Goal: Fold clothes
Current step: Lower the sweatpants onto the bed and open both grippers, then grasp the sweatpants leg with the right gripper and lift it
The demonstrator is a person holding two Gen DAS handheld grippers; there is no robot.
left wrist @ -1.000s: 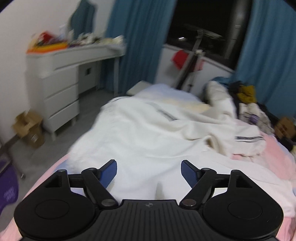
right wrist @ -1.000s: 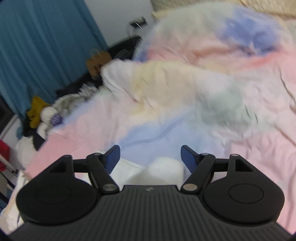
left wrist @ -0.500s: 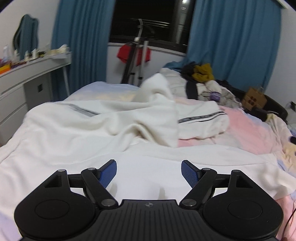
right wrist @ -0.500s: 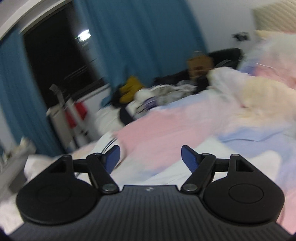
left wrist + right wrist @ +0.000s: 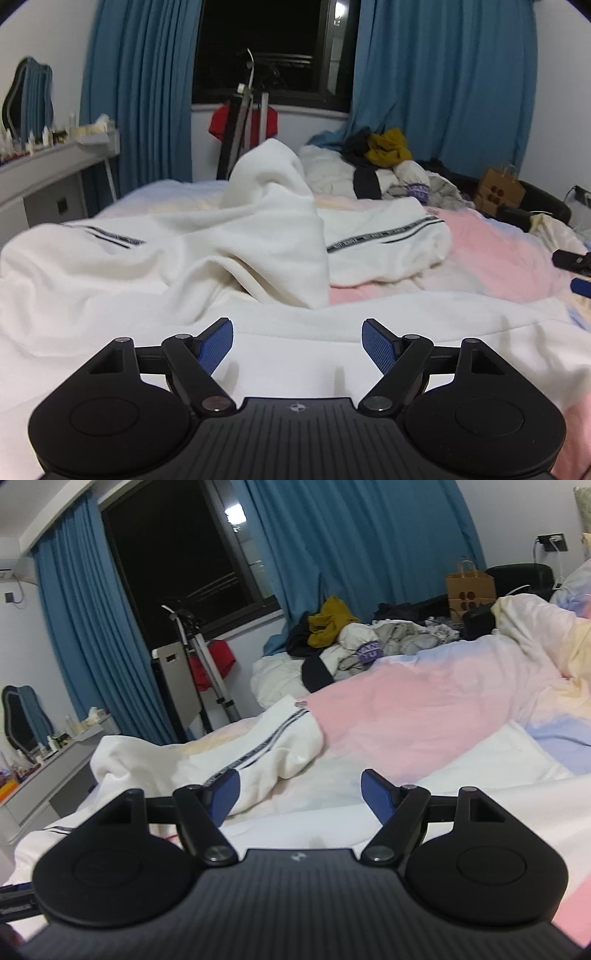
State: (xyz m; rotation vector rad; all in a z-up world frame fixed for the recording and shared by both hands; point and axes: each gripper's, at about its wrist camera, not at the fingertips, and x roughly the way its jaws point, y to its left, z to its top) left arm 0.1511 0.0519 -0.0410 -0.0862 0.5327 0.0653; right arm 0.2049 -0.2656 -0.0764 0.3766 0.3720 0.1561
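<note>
A white garment with dark striped sleeve trim (image 5: 229, 251) lies crumpled across the bed, one part bunched up into a peak. My left gripper (image 5: 297, 338) is open and empty, low over the garment's flat near part. The right wrist view shows the striped sleeve (image 5: 258, 749) lying on the pink sheet. My right gripper (image 5: 300, 788) is open and empty, just above the garment's near edge. The right gripper's tips also show at the right edge of the left wrist view (image 5: 576, 269).
The bed has a pink, blue and yellow sheet (image 5: 424, 709). A pile of other clothes (image 5: 391, 162) lies at the far side by the blue curtains. A grey dresser (image 5: 44, 173) stands left, a metal stand (image 5: 243, 122) by the window, a paper bag (image 5: 471, 587) at the right.
Both grippers have swung round to face the window and settled low over the garment. Both stayed open and empty. The garment has not visibly moved in the last half second.
</note>
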